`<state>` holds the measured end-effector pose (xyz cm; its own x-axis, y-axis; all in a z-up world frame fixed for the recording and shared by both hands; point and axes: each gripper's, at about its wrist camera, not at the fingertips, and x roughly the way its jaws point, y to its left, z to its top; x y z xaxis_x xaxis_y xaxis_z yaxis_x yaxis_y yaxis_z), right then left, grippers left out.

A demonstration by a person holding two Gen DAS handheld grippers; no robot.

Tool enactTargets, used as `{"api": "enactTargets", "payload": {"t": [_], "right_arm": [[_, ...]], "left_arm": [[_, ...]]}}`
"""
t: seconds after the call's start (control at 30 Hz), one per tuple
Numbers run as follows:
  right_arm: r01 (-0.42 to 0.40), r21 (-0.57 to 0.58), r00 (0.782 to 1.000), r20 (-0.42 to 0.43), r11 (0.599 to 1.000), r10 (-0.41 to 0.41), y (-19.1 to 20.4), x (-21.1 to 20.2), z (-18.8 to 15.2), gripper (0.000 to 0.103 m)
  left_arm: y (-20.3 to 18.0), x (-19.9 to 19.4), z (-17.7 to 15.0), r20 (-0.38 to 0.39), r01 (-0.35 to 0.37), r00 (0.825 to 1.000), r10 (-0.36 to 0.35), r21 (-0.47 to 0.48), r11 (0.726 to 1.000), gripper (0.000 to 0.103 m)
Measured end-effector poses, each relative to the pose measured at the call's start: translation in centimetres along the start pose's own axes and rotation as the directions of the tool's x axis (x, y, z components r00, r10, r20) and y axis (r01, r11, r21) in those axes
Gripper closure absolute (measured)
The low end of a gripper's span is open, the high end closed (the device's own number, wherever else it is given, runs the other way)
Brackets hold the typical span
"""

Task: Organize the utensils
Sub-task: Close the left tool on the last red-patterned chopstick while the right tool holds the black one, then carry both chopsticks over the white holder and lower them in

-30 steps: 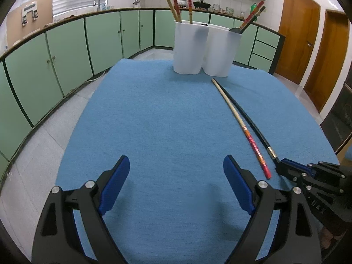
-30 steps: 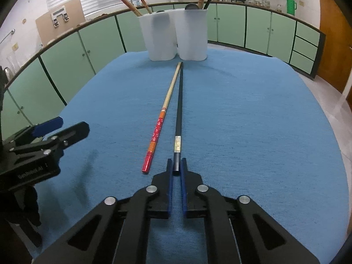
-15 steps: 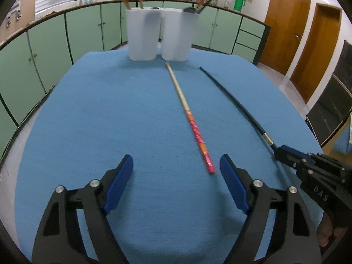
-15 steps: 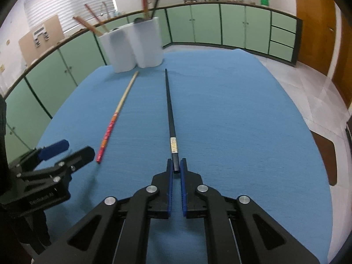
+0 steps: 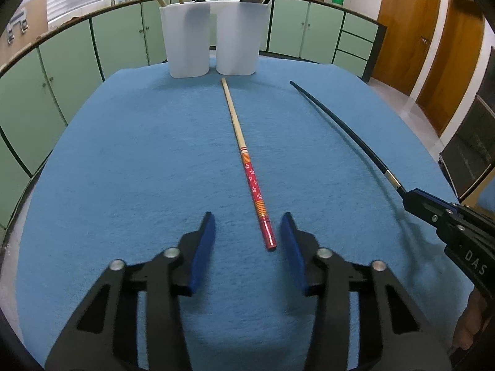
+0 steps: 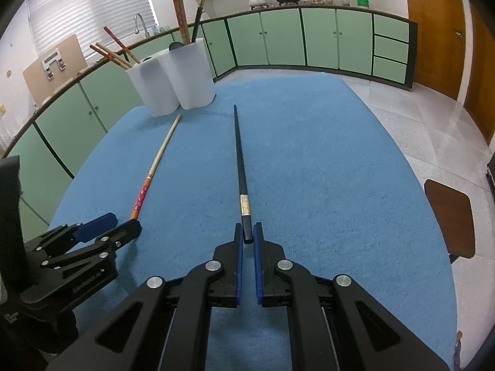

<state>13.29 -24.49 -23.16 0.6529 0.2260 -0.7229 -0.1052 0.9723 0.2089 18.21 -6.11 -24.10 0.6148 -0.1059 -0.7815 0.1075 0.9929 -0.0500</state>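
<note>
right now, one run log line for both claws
left claw: closing around red chopstick, not gripping | right claw: shut on black chopstick | holders: untouched

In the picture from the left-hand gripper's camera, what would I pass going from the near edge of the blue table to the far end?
left gripper → red-and-wood chopstick lying on the blue cloth, its red end between the open fingers → the two white holders, side by side → green cabinets behind.

Blue table (image 5: 123, 170): 2 holders (image 5: 213, 34), red chopstick (image 5: 247, 167).
</note>
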Motion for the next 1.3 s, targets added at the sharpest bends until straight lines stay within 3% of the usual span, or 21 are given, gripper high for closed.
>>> {"api": "enactTargets", "payload": {"t": [0.17, 0.43, 0.73, 1.3], "right_arm": [[-0.004, 0.001, 1.0, 0.003, 1.0, 0.004, -0.1, -0.1, -0.1, 0.096], [0.004, -0.028, 1.0, 0.023, 1.0, -0.003, 0.6, -1.1, 0.2, 0.097], [0.008, -0.073, 0.997, 0.079, 0.997, -0.003, 1.8, -3.5, 1.5, 0.097], [-0.026, -0.143, 0.978, 0.201, 0.989, 0.055, 4.1, -9.1, 7.7, 0.097]], "left_arm": [[-0.2, -0.3, -0.1, 0.004, -0.004, 1.0, 0.004, -0.006, 1.0, 0.097], [0.2, -1.3, -0.1, 0.009, 0.014, 1.0, -0.014, -0.026, 1.0, 0.098], [0.5, -6.4, 1.4, 0.132, 0.003, 0.991, -0.006, 0.022, 1.0, 0.098], [1.4, -14.3, 6.8, 0.346, 0.026, 0.937, -0.042, 0.051, 0.998, 0.098]]}}
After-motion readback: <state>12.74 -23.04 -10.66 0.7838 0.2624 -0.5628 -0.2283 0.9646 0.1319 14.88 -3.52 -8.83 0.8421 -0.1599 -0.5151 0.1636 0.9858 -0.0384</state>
